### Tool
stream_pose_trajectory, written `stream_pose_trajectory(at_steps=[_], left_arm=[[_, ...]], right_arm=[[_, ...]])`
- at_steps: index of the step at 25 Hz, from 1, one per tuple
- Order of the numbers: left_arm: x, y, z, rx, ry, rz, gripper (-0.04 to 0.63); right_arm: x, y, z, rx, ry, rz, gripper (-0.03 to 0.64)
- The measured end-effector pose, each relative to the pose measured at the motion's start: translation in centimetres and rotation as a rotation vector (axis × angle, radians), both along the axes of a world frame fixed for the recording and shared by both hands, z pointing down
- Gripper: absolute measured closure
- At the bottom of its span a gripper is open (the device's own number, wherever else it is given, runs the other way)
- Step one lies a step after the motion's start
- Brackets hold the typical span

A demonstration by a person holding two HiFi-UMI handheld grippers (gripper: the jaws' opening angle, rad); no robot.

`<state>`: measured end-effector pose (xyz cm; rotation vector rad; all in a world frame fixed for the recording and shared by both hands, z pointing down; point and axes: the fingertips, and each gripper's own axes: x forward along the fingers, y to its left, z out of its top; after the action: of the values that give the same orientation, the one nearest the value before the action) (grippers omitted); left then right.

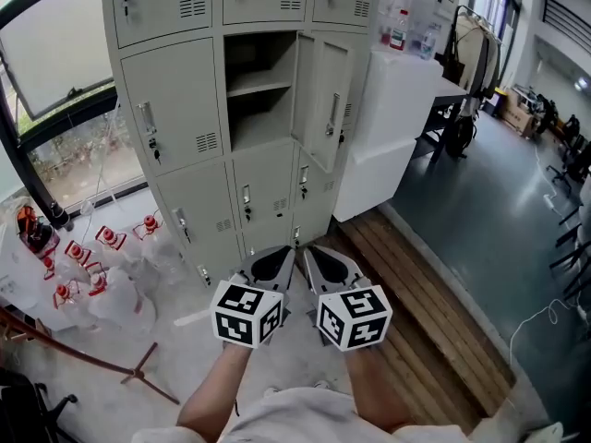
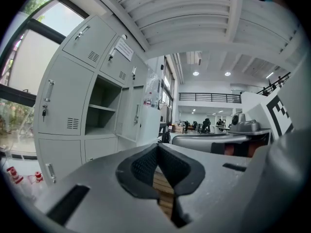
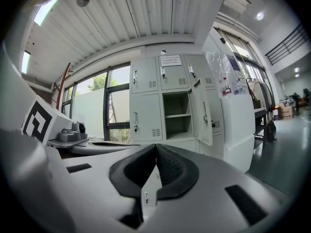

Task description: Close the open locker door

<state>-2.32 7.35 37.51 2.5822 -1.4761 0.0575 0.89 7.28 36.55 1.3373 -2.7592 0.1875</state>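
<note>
Left hand-held gripper (image 1: 274, 264): jaws pressed together, pads meeting at the tip, nothing between them. Right hand-held gripper (image 1: 325, 264): same, closed on itself and holding nothing. Both sit side by side low in the head view, pointing at the locker bank (image 1: 175, 118) and well short of it.

Locker bank is grey, three columns showing. The open compartment (image 1: 261, 90) is in the middle column, middle row. Inside it is one shelf (image 1: 260, 83) that splits it into an upper and a lower bay. The interior is shadowed, and I can make out no contents in either bay.

The locker door (image 1: 323, 100) is hinged on the right side and swung out wide toward the camera. Its inner face shows and its vertical handle is visible. Neither gripper touches it. All other doors in view are shut, several with keys in the locks.

A white cabinet (image 1: 397, 109) stands just right of the bank, close behind the swung-out door, with bottles (image 1: 399, 28) on top. Wooden planks (image 1: 416, 293) run along the floor on the right. Clear bottles with red caps (image 1: 88, 275) lie on the floor at the left, near the window.
</note>
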Motion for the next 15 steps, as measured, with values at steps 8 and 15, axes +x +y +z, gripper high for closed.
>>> stream_pose_trajectory(at_steps=[8,15], left_arm=[[-0.6,-0.5,-0.1,0.012,-0.011,0.025,0.589],[-1.3,-2.4,-0.3,0.024,-0.023,0.019,0.589]], right_arm=[[-1.0,-0.9,-0.4,0.015,0.011,0.008,0.612],[-1.9,-2.7,-0.4,0.032,0.015,-0.002,0.612]])
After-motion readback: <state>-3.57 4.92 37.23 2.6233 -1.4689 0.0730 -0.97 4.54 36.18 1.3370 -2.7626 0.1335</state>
